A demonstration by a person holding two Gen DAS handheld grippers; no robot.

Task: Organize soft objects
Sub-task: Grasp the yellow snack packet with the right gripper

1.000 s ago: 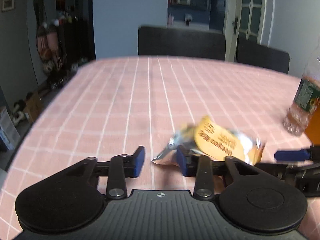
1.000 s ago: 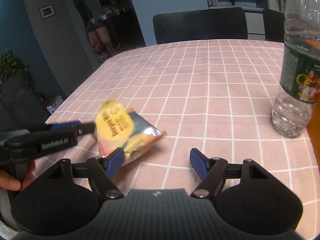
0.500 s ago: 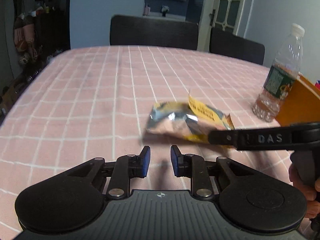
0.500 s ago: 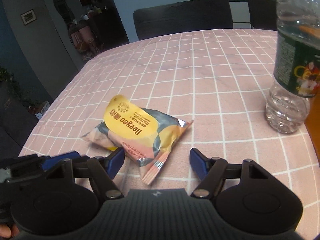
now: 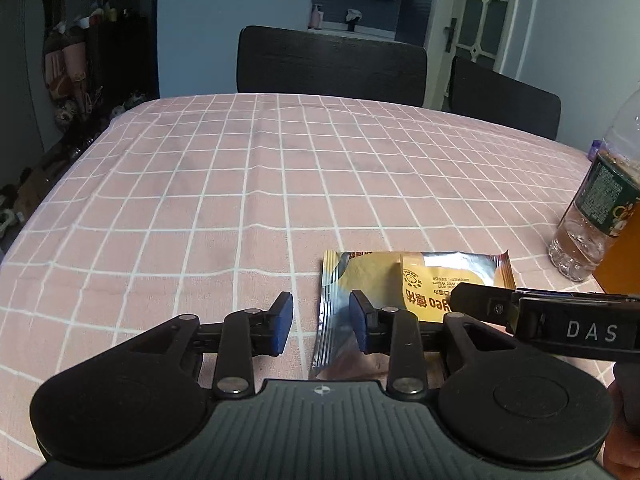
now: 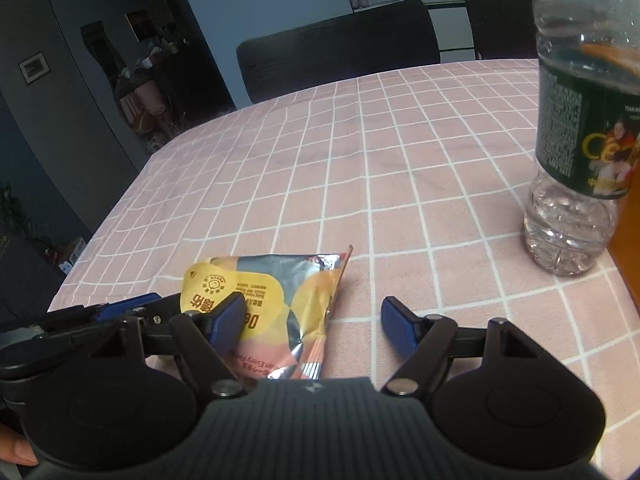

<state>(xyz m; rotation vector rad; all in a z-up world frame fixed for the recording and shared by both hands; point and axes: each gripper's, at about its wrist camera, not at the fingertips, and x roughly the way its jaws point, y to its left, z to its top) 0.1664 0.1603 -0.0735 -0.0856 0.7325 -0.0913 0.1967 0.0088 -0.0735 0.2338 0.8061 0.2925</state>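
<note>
A soft foil pack of wet wipes point(image 5: 416, 284) with a yellow label lies flat on the pink checked tablecloth point(image 5: 260, 184). It also shows in the right wrist view point(image 6: 280, 300). My left gripper point(image 5: 320, 320) is open and empty, its jaws over the pack's left edge. My right gripper point(image 6: 312, 322) is wide open and empty, its left finger point(image 6: 228, 316) over the pack. In the left wrist view the right gripper point(image 5: 520, 304) reaches in from the right over the pack.
A clear plastic water bottle point(image 6: 576, 152) with a dark label stands at the right, also seen in the left wrist view point(image 5: 596, 212). An orange box edge point(image 6: 630, 248) sits beside it. Two black chairs point(image 5: 332, 64) stand behind the table.
The wipes pack has settled flat on the cloth close to both grippers. My left gripper opened wider than half a second ago. The right gripper stayed open.
</note>
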